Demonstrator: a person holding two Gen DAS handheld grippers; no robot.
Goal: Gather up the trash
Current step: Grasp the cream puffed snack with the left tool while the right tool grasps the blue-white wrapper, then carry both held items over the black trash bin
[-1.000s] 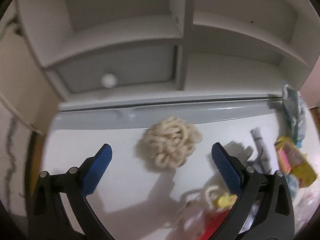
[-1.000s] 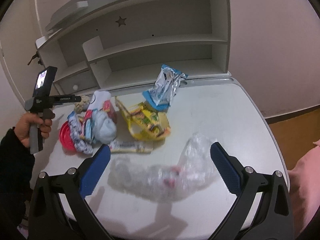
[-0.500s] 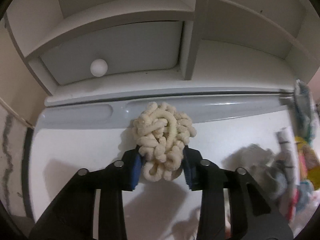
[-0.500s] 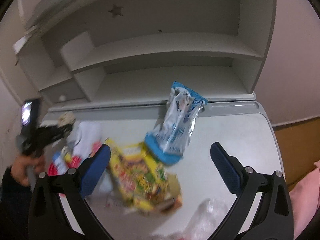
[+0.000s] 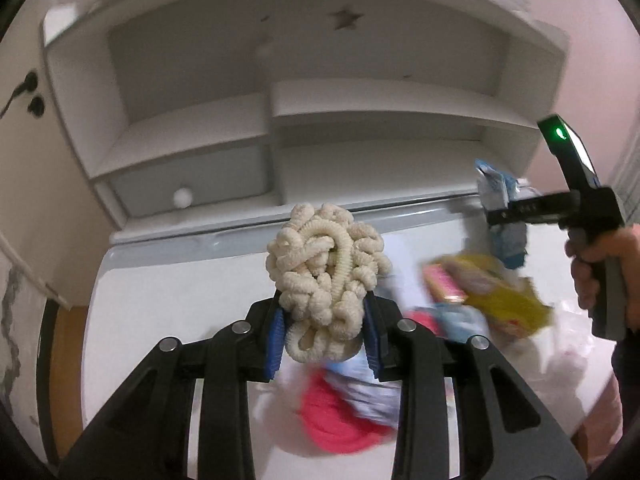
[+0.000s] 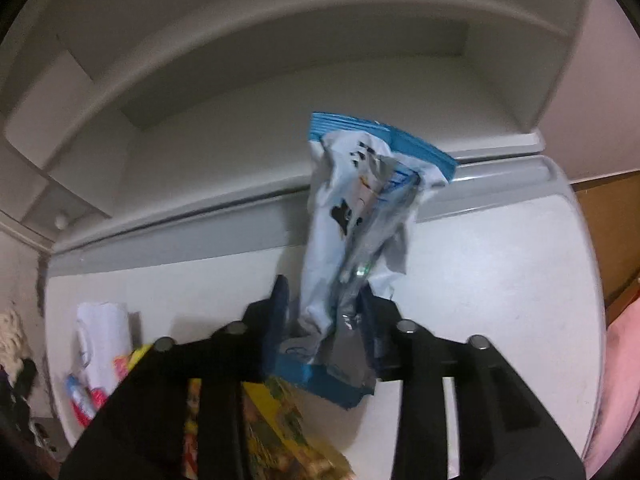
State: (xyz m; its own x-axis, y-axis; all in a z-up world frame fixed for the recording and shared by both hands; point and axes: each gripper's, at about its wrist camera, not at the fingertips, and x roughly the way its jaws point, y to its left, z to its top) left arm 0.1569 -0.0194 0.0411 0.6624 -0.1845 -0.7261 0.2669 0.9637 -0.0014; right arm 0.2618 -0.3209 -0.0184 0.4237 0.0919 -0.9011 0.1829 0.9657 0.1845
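My left gripper [image 5: 324, 336] is shut on a cream tangle of foam cord [image 5: 326, 276] and holds it up above the white desk [image 5: 168, 300]. My right gripper [image 6: 324, 320] is shut on a blue and white crinkled snack bag [image 6: 360, 216], which stands up between the blue pads. In the left wrist view the right gripper shows at the far right, with the same bag [image 5: 498, 196] in it. The cord tangle also shows at the left edge of the right wrist view [image 6: 12, 336].
A heap of trash lies on the desk: a yellow wrapper [image 5: 496, 292], a red item [image 5: 336, 420], a white roll [image 6: 106, 332]. A white shelf unit [image 5: 280, 128] with a small knob drawer stands behind. The desk's right edge [image 6: 588, 280] borders a wooden floor.
My left gripper closed on the cord tangle and lifted it off the desk. My right gripper moved forward from the clear plastic to the snack bag and closed on it.
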